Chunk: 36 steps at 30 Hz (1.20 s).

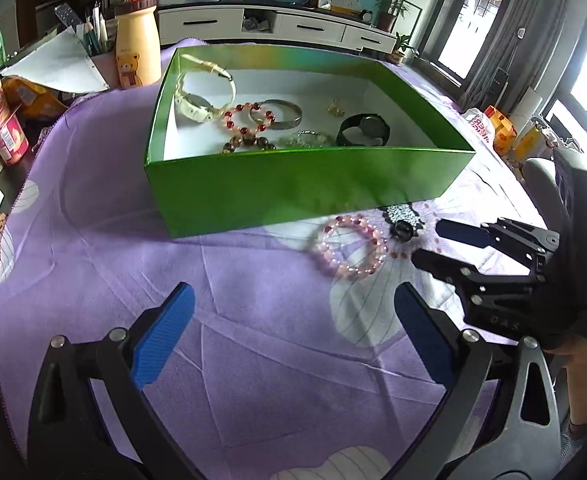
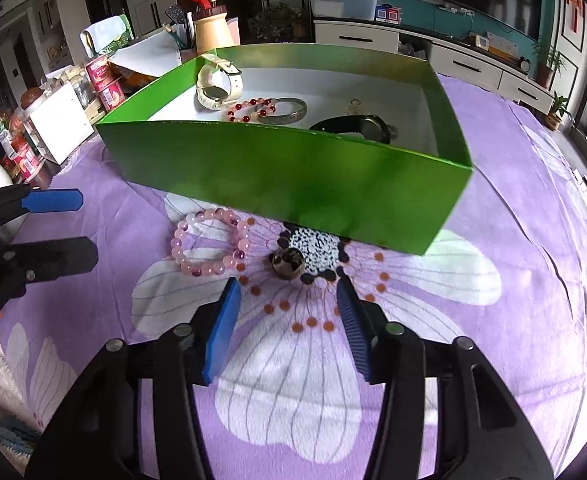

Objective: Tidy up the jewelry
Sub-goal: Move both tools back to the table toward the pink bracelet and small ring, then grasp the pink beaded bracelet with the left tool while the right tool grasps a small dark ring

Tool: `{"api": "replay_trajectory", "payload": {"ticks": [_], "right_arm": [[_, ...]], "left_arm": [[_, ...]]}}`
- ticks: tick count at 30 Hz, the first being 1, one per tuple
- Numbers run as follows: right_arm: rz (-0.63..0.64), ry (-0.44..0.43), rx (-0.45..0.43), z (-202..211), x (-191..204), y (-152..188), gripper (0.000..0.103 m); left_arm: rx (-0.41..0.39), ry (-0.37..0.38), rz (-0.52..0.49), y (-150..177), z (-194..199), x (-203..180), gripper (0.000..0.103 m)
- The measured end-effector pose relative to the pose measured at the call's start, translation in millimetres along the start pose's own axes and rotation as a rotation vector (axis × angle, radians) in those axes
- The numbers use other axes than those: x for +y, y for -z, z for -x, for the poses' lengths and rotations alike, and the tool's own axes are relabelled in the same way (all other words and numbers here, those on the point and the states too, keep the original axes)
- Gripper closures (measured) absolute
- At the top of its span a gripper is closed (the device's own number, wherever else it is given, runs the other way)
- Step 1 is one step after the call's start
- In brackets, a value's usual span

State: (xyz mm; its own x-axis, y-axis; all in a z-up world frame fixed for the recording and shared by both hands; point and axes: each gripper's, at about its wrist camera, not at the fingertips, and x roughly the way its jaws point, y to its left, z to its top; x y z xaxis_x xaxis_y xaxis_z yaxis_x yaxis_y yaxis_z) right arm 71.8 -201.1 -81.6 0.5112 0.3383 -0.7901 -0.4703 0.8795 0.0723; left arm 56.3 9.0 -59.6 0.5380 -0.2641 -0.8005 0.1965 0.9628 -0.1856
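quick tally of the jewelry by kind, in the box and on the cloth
Watches: 2, white watch and black watch, both in the green box.
Bead bracelets: 4, red-and-white, dark brown and clear in the box, pink on the cloth.
Metal bangles: 1, in the box.
Small gold piece: 1, in the box.
Dark ring-like piece: 1, on the cloth.
Total: 9

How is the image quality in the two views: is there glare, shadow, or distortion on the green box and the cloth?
Left wrist view: the windows at right are blown out white; the green box bows from fisheye distortion, its inner far wall showing a rainbow sheen. Right wrist view: the box throws a dark shadow on the purple cloth along its near edge; its right corner is slightly blurred.
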Motion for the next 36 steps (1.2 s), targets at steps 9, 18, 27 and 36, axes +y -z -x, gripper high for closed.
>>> {"api": "replay_trajectory", "payload": {"ticks": [9, 18, 27, 36], "right_arm": [[0.047, 0.028, -0.004, -16.8, 4.8, -11.6, 0.083], [-0.027, 0.014, -0.073, 7.0, -12.8, 3.7, 0.084], [-0.077, 0.014, -0.144, 38.7, -34.3, 16.1, 0.084], [-0.103, -0.001, -0.158, 41.8, -42.4, 23.9, 0.084]], "left_arm": [[0.014, 0.019, -0.005, -2.7, -9.2, -1.2, 0.002], [0.034, 0.003, 0.013, -12.0, -25.9, -10.9, 0.002], [0.042, -0.050, 0.001, -23.6, -50.3, -24.5, 0.030], [0.015, -0.120, -0.113, -22.5, -62.6, -33.8, 0.062]]}}
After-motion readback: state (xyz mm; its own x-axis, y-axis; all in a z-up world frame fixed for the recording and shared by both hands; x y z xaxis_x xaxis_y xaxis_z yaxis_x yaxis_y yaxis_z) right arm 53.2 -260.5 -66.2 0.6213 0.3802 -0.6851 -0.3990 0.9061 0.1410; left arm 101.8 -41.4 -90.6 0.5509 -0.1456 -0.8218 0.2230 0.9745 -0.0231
